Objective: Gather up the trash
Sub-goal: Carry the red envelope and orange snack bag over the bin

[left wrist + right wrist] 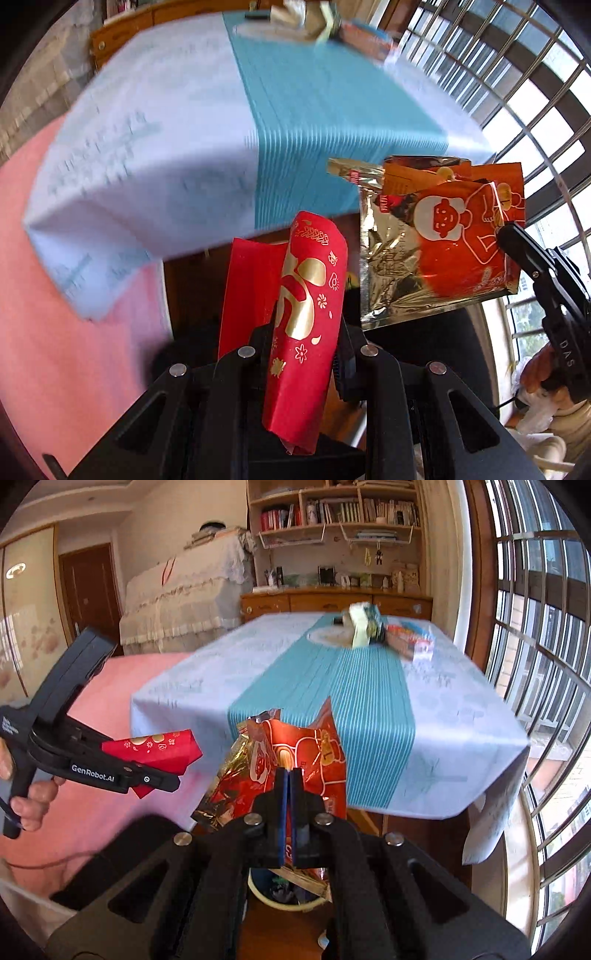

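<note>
My left gripper (pixel 306 343) is shut on a red envelope with gold print (pixel 306 295), which stands up between its fingers. From the right wrist view the same gripper (pixel 159 775) is at the left, with the red envelope (pixel 155 749) sticking out of it. My right gripper (pixel 288 775) is shut on a torn orange and silver snack bag (pixel 295 749). That bag (pixel 436 240) hangs to the right of the envelope, pinched at its edge by the right gripper (pixel 506 236). Below the right gripper a white-rimmed bin (pixel 273 899) shows, mostly hidden.
A table with a white and teal cloth (pixel 369 701) lies ahead, with a carton (pixel 364 627) and a colourful box (pixel 410 638) at its far end. A pink bedcover (pixel 110 701) is to the left, a barred window (pixel 535 664) to the right, and a wooden dresser (pixel 332 602) behind.
</note>
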Demonstrator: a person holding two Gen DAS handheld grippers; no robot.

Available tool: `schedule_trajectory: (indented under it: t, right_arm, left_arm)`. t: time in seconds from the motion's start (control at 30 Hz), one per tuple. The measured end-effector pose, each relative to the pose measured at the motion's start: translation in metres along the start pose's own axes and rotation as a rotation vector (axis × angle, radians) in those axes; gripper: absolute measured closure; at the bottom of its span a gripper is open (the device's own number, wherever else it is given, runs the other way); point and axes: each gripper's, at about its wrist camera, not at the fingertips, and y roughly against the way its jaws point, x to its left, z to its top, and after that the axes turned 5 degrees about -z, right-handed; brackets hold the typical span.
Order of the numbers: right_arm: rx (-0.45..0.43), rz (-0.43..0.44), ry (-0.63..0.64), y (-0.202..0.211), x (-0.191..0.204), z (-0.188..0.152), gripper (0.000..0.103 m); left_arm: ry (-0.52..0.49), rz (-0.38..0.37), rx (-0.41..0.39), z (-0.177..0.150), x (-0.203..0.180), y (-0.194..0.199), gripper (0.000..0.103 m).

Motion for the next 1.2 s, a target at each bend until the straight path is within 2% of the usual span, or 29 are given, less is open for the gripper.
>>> schedule_trajectory:
  t: [0.17, 0.3, 0.77, 1.0, 1.1, 1.17, 1.2]
  right_arm:
    - [0.095, -0.019, 0.055, -0.052, 0.006, -0.052, 0.103]
    - [0.162, -0.029, 0.036, -0.101, -0.001, -0.077, 0.103]
    - [0.381, -0.077, -0.056, -0.258, -0.028, -0.135, 0.103]
    - [0.443, -0.036, -0.152, -0.310, -0.044, -0.149, 0.103]
    - [0.450, 0.006, -0.183, -0.327, -0.050, -0.153, 0.103]
    - [0.466, 0.020, -0.191, -0.335, -0.053, -0.157, 0.103]
    - [0.479, 0.025, -0.195, -0.338, -0.051, -0.158, 0.103]
  left_arm:
    - [0.042, -0.001, 0.095, -0.027, 0.005, -0.055, 0.083]
    - [0.059, 0.024, 0.110, -0.037, 0.007, -0.095, 0.083]
    - [0.183, 0.048, 0.199, -0.054, 0.012, -0.230, 0.082]
    - [0.235, 0.067, 0.234, -0.064, 0.020, -0.261, 0.081]
    - [0.255, 0.069, 0.236, -0.048, 0.021, -0.266, 0.079]
    - [0.266, 0.062, 0.236, -0.046, 0.021, -0.264, 0.076]
    - [0.269, 0.063, 0.236, -0.046, 0.022, -0.264, 0.072]
